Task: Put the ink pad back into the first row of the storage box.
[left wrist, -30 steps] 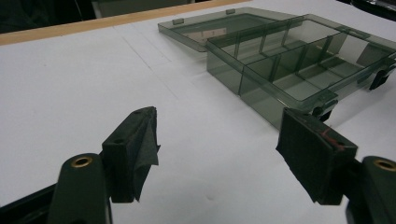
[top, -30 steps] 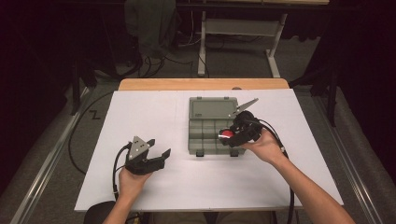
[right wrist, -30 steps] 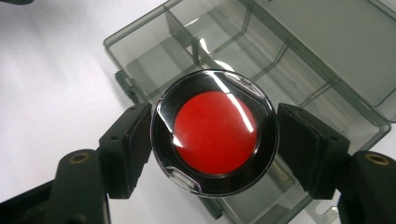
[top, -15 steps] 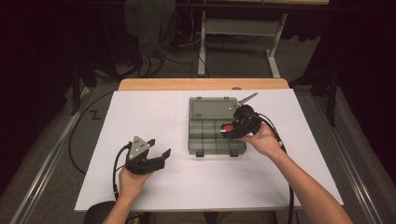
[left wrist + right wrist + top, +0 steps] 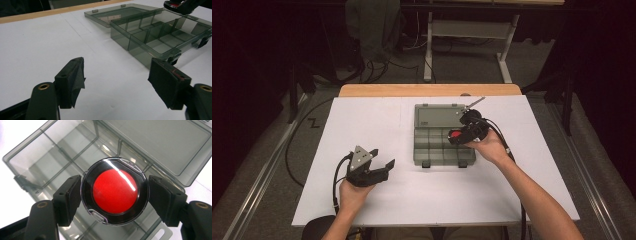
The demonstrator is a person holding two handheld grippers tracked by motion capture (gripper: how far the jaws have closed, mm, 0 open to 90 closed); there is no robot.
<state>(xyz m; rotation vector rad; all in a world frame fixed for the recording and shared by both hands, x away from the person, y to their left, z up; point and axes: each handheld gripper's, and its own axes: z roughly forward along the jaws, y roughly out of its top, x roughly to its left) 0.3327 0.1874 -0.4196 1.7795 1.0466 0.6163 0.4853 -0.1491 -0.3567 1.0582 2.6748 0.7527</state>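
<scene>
A grey see-through compartment box (image 5: 432, 150) lies open on the white table, its lid (image 5: 437, 116) folded back flat. My right gripper (image 5: 457, 135) hovers over the box's right side, shut on a round black case with a red centre (image 5: 115, 190). Both pads press the case's rim, and empty compartments (image 5: 50, 165) lie beneath it. My left gripper (image 5: 382, 162) rests low on the table to the left of the box, open, with nothing between its pads (image 5: 72, 80). The box (image 5: 155, 37) stands ahead of it to the right.
A white board (image 5: 362, 120) covers the table, with a wooden edge (image 5: 427, 90) at the far side. A small metal tool (image 5: 473, 104) lies by the box's far right corner. Cables trail from both grippers. A metal frame (image 5: 472, 35) stands on the floor beyond.
My right gripper has carried the round case a little farther away and to the left, over the box. The left gripper has stayed put.
</scene>
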